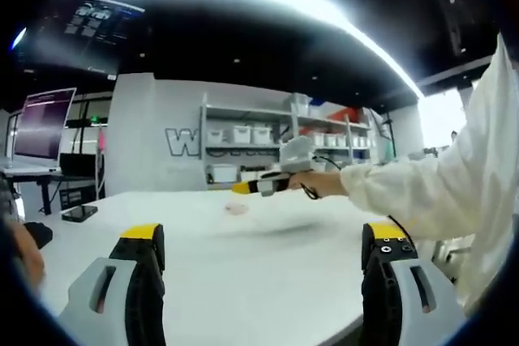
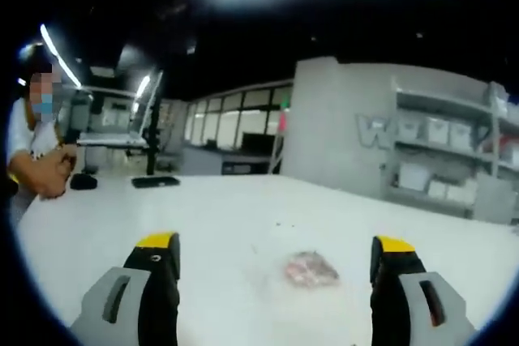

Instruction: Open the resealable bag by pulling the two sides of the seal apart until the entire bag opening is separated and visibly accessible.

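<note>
Left gripper (image 1: 263,253): seen in the left gripper view with its two yellow-tipped jaws spread wide apart above the white table (image 1: 268,281); nothing is between them.
Right gripper (image 2: 276,261): in the right gripper view its jaws also stand wide apart with nothing held; in the left gripper view it reaches in from the right, held out over the table by a hand (image 1: 324,183) in a white sleeve (image 1: 438,180).
Bag (image 2: 310,268): a small clear bag with pinkish contents lies flat on the table, ahead of the right gripper and between its jaw lines, nearer the right-hand jaw, touched by neither jaw; in the left gripper view it is a faint pink patch below the right gripper's tip. Whether its seal is open is too blurred to tell.
Table: white, broad, with a dark phone (image 2: 156,181) lying flat near the far edge.
Background: grey wall with large letters, metal shelves (image 1: 268,139) holding white bins, a monitor (image 1: 42,124) on a desk to the left.
Other person: someone sits at the table's far left corner (image 2: 36,151), hands together.
</note>
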